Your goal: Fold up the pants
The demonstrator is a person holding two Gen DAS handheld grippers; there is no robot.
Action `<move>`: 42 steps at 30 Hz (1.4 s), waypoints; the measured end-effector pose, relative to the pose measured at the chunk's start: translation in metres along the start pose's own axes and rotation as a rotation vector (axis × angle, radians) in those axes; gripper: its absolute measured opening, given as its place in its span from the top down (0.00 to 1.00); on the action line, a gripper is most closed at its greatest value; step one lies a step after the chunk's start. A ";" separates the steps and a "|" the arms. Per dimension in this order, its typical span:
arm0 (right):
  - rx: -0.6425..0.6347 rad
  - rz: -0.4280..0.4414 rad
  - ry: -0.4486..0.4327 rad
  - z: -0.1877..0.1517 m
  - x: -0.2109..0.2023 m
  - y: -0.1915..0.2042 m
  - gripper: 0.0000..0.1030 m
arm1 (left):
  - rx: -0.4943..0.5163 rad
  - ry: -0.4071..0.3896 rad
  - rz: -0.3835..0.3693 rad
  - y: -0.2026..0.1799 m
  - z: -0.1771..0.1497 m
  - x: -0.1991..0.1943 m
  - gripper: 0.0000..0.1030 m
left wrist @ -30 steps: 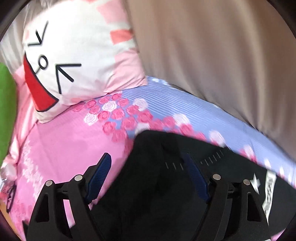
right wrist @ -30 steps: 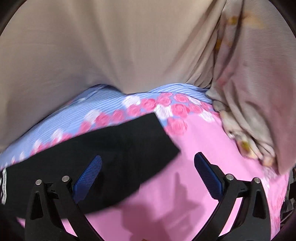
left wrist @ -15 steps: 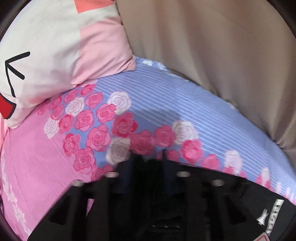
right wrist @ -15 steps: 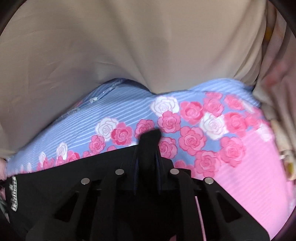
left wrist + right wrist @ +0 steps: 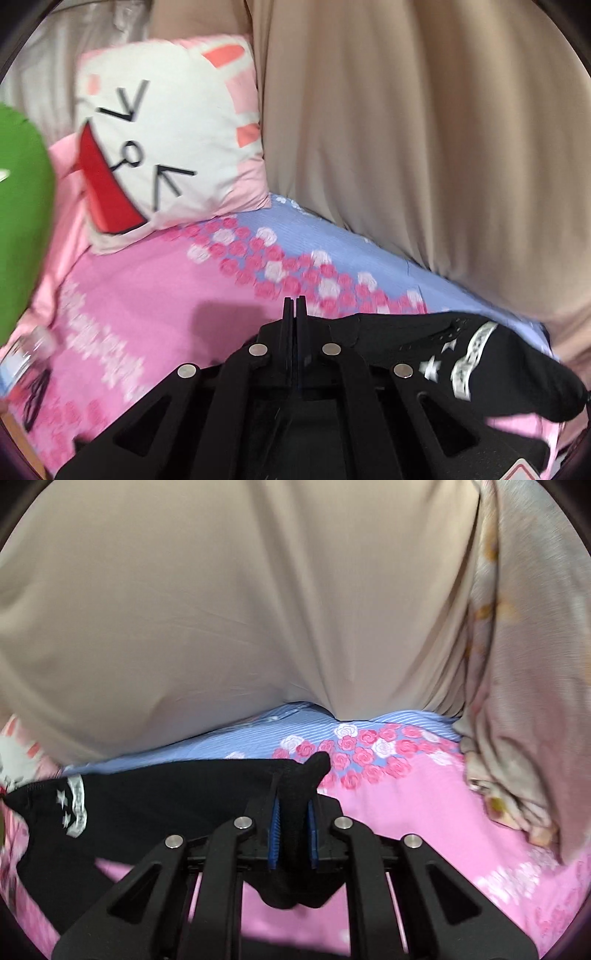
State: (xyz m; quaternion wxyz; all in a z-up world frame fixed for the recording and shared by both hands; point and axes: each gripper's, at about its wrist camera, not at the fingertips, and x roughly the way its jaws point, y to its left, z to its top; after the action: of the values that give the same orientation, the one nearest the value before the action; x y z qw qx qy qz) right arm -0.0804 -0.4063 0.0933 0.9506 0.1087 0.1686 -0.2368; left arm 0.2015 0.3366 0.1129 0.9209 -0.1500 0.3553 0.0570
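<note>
Black pants (image 5: 155,805) lifted over pink floral bedsheet (image 5: 424,812), right gripper (image 5: 293,812) clamped on bunched corner, left gripper (image 5: 294,314) fingers pressed together at pants edge, cartoon pillow (image 5: 166,140) at bed's far-left corner, beige curtain (image 5: 258,609) behind.

A bedroom in a home. Shown by a bed under a pink and lilac sheet (image 5: 155,295) printed with roses, by a cartoon-face pillow (image 5: 166,136) propped at its head, and by a beige curtain (image 5: 240,609) hanging along the far side down to the mattress. Further marked by a crumpled floral blanket (image 5: 517,701) heaped at one end of the bed, and by black pants (image 5: 147,805) with white stars lying across the sheet. Something green (image 5: 18,221) at the edge near the pillow, too blurred to name.
</note>
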 end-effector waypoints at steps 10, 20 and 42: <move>0.000 -0.078 0.112 -0.114 -0.054 -0.042 0.90 | -0.087 0.139 0.029 0.076 -0.132 -0.020 1.00; 0.128 -0.121 0.030 -0.134 -0.101 -0.046 0.56 | -0.395 0.176 -0.093 0.079 -0.171 -0.002 0.28; 0.231 0.060 0.121 -0.171 -0.084 -0.002 0.36 | -0.420 0.303 -0.072 0.105 -0.171 0.033 0.94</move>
State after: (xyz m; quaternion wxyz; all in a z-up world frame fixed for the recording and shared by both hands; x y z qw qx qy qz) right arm -0.1968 -0.3240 -0.0333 0.9265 0.2364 0.1939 -0.2193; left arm 0.0946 0.3824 -0.0539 0.8072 -0.3573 0.4640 0.0734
